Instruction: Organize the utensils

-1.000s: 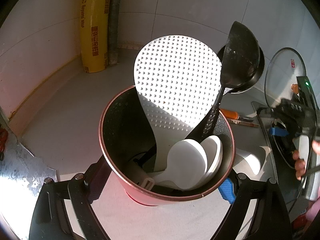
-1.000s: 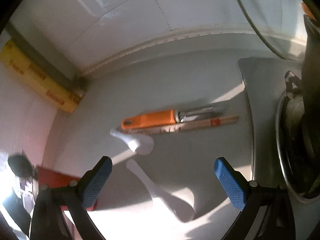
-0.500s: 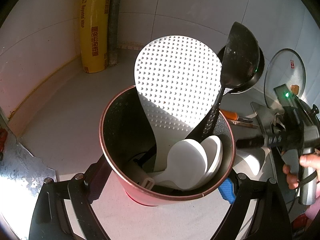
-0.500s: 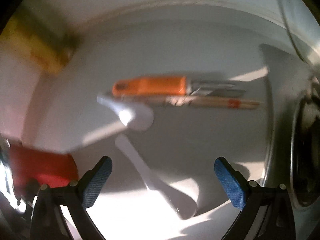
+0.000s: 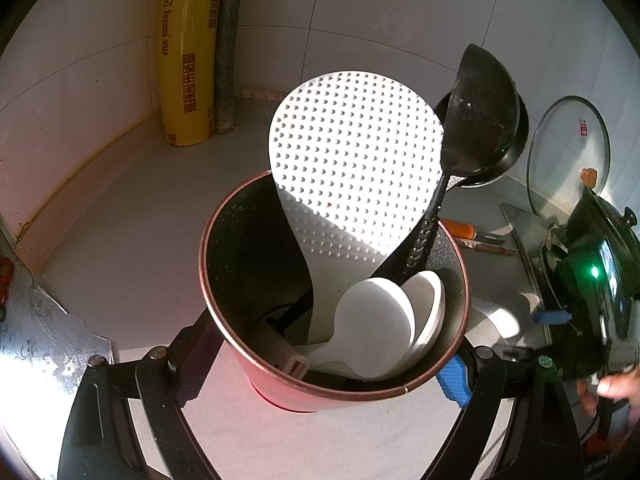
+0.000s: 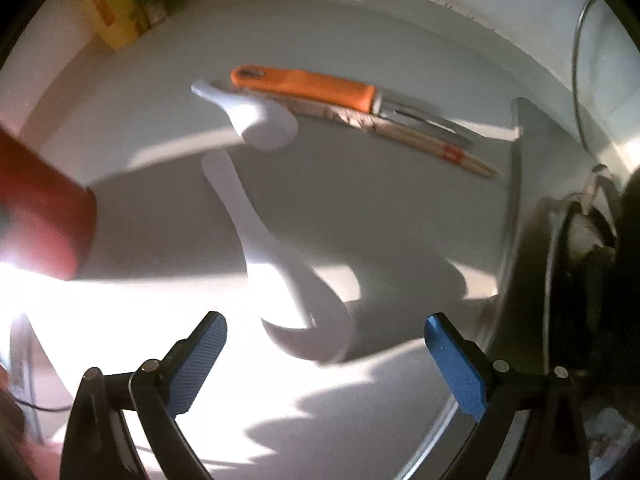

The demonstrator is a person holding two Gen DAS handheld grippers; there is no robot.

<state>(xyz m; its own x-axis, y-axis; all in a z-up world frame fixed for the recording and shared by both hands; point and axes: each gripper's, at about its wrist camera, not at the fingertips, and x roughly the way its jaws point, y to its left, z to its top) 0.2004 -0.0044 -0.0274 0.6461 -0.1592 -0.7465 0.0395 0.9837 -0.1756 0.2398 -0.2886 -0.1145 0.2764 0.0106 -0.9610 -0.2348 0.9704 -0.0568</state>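
Right tongs (image 6: 326, 354), apart, dropped toward white spoon (image 6: 276, 252); left tongs (image 5: 332, 364) clamp red holder (image 5: 288, 390).

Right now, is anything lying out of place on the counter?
Yes. Four utensils lie loose on the counter beside the red holder: two white spoons, an orange-handled knife and chopsticks. The other utensils stand inside the holder, so these look unsorted.
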